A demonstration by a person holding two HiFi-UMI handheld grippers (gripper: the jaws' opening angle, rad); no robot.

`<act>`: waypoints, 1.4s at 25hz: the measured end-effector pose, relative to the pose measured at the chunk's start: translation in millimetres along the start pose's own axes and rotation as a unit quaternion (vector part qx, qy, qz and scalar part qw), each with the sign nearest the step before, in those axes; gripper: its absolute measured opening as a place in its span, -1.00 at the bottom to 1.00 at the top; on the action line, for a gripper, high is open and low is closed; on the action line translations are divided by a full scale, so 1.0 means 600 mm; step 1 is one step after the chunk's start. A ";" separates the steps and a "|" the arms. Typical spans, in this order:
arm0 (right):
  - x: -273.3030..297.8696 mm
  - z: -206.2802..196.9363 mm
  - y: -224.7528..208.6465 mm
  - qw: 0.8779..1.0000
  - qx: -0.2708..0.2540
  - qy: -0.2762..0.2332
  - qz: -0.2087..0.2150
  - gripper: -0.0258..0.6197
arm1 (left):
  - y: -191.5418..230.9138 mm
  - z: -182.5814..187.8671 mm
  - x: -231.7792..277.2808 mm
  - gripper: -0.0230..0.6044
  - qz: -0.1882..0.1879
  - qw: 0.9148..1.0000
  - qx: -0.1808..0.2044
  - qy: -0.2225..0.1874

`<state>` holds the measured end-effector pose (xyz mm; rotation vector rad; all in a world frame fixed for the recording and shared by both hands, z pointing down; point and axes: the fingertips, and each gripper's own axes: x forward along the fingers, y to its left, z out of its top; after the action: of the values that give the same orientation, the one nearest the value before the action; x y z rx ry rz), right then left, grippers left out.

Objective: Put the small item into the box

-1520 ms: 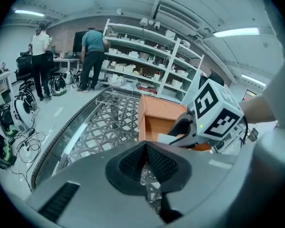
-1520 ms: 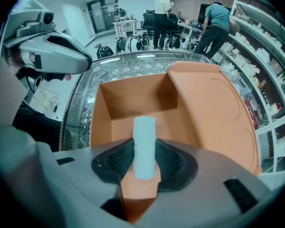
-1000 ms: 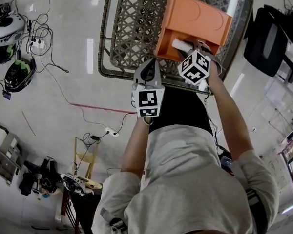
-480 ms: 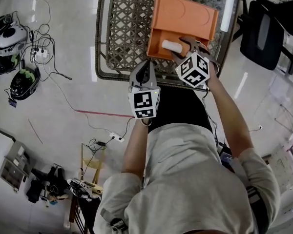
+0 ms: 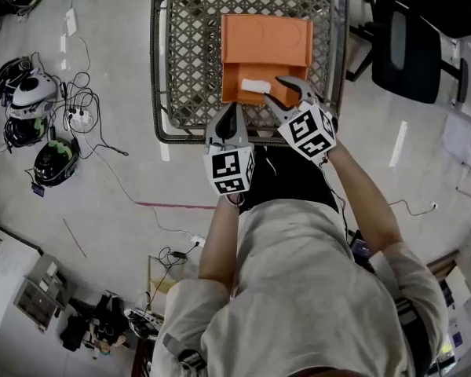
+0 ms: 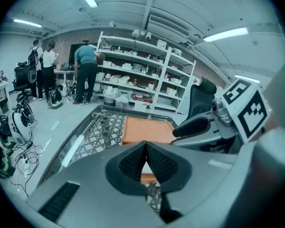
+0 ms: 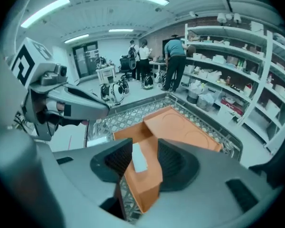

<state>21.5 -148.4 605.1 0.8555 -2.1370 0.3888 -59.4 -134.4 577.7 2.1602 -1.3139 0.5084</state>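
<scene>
An orange box [image 5: 267, 45] lies open on a lattice-top table [image 5: 188, 61], its lid folded flat behind the tray. The small white item [image 5: 256, 86] rests inside the tray. My right gripper [image 5: 273, 89] hovers over the tray's near edge, open and holding nothing. Its jaws have just been closing a little. In the right gripper view the white item [image 7: 139, 159] shows through the gap, down in the orange box [image 7: 180, 132], clear of the pads. My left gripper [image 5: 229, 107] is shut and empty at the table's near rim. It points toward the box [image 6: 147, 129].
A black office chair [image 5: 404, 49] stands right of the table. Helmets and cables [image 5: 31, 100] litter the floor at left. In the gripper views, white shelving [image 6: 142, 84] and several people [image 6: 85, 72] stand beyond the table.
The right gripper has let go of the white item, which now lies in the tray, and has drawn back from the box. The left gripper has also pulled back.
</scene>
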 end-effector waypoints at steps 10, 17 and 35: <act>-0.171 0.058 -0.019 0.980 0.091 -0.161 -0.068 -0.91 | -0.101 0.082 -0.036 -0.91 -0.013 0.998 0.034 -0.049; -0.285 0.067 -0.041 0.961 0.108 -0.236 -0.100 -0.91 | -0.173 0.125 -0.084 -0.91 -0.003 0.994 0.061 -0.090; -0.557 0.094 0.004 0.899 0.094 -0.384 -0.190 -0.91 | -0.248 0.202 -0.304 -0.91 0.035 0.967 0.113 -0.225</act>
<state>143.5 -26.9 313.5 1.7243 -2.5611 0.0404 -4.4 -31.6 339.8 2.5266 -1.6409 0.2037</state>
